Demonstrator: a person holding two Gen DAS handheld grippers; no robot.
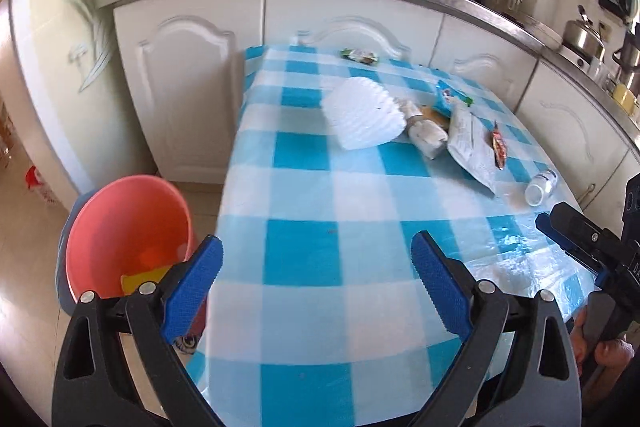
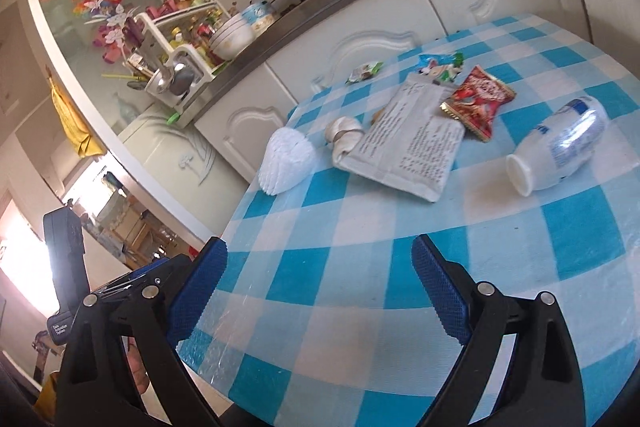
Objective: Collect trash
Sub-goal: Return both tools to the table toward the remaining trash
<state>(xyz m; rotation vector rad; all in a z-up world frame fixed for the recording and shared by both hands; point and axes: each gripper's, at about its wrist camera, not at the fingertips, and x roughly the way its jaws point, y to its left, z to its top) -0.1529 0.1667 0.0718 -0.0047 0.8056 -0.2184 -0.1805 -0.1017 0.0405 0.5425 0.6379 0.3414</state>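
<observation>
**Both tongs empty over checked tabletop, trash in far cluster**

Left tongs (image 1: 316,259) spread apart, holding nothing, at near edge of blue-white checked tabletop (image 1: 304,255). Right tongs (image 2: 320,267) likewise apart, empty. Pink bucket (image 1: 120,227) on floor just left of tabletop, something yellow inside. Further out: white bottle (image 2: 560,147) on its side, grey printed pouch (image 2: 408,143), red wrapper (image 2: 478,99) overlapping pouch, white foam net (image 1: 360,115), crumpled paper wad (image 1: 426,135) beside it. Blue snack packet (image 2: 438,65) behind. Small green wrapper (image 1: 359,55) farthest, near cabinets.
</observation>
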